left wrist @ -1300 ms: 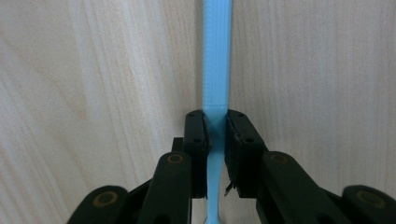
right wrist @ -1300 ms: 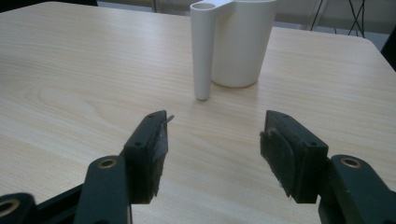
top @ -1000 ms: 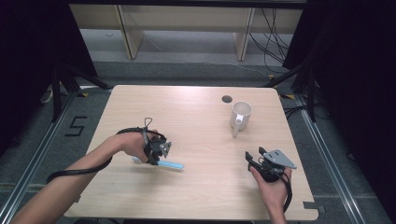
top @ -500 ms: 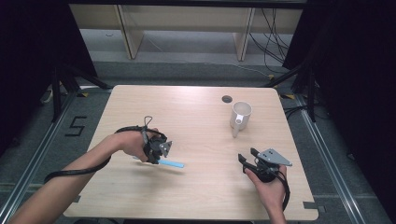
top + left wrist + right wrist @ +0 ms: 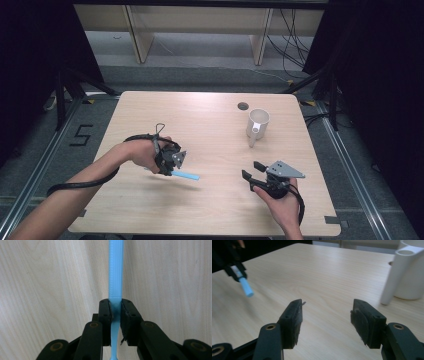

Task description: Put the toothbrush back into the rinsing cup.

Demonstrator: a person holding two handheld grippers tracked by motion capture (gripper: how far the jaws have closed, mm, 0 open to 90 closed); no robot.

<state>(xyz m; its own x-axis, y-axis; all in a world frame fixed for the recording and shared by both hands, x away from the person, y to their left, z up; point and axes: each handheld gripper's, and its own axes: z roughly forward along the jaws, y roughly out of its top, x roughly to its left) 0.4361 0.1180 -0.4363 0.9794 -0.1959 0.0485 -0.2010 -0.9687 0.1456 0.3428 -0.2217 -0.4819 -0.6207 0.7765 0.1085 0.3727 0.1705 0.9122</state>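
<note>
Two grippers work over a pale wooden counter (image 5: 210,200) in the high view. On the floor to its left a white mark reads "5" (image 5: 82,135); no other writing can be read. The left gripper (image 5: 172,162) sits left of centre with a blue stick (image 5: 186,175) poking out to the right, its far end just above or on the wood. The right gripper (image 5: 252,172) is near the front right edge, jaws apart, and has shifted a little left and toward the centre since a second ago, while the left one and the stick have kept their place. A white mug (image 5: 258,125) stands well apart at the back right, beside a small round hole (image 5: 243,106). In the left gripper view the jaws are clamped on the stick (image 5: 115,285), which runs straight up between the pads and on past them. In the right gripper view the jaws stand wide with nothing between them; the mug (image 5: 409,272) is at the upper right, the stick's tip (image 5: 245,287) at the far left.
</note>
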